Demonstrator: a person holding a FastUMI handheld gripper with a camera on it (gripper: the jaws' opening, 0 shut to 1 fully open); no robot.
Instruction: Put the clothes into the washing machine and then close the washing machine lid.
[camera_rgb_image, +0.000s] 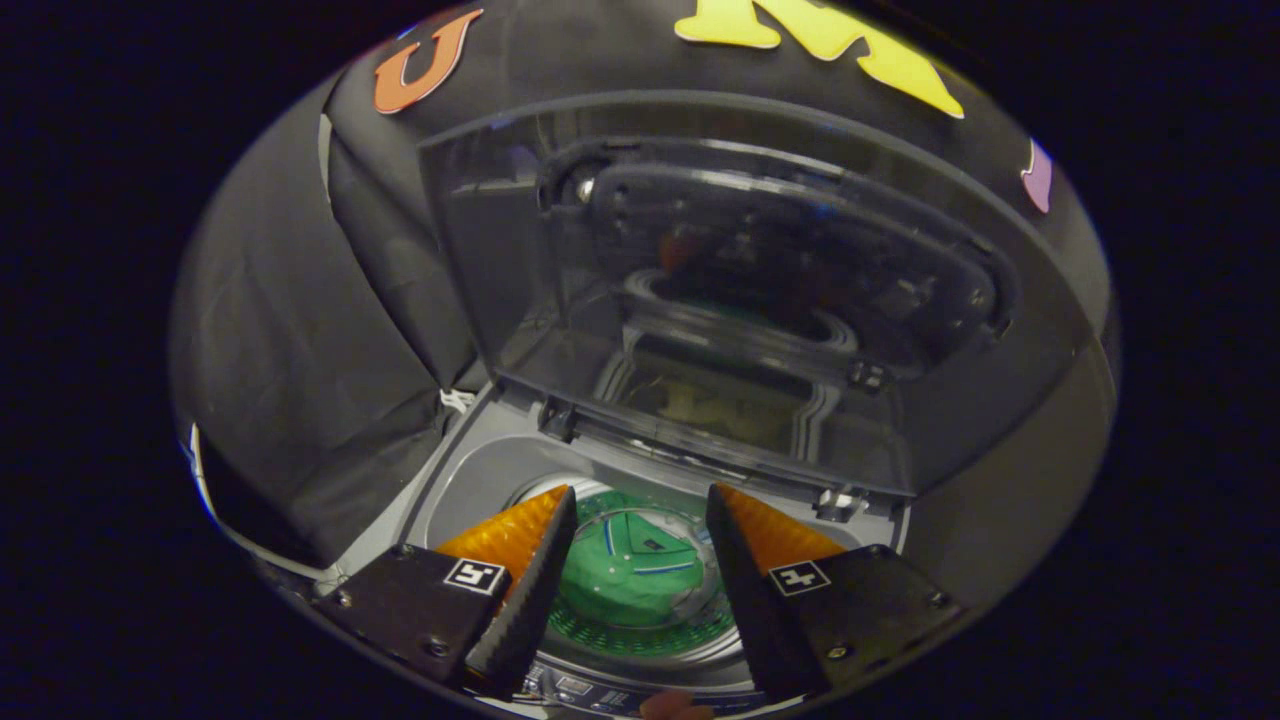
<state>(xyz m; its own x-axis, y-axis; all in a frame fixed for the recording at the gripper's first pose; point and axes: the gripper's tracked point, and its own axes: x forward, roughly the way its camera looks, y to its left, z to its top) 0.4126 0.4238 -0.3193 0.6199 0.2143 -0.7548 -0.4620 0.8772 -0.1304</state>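
1. The green garment (632, 572), trimmed with a white-and-blue stripe, lies in the bottom of the washing machine (470, 470) drum, beyond and below the fingertips.
2. The gripper (640, 520) hangs over the drum opening, its jaws spread apart with nothing held between them.
3. The transparent lid (720, 300) stands raised at the back of the machine, hinged behind the drum.
4. Black cloth (290, 380) hangs around the machine.

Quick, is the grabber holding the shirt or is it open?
Gripper: open, holding nothing; the green shirt lies in the drum beyond its fingers.
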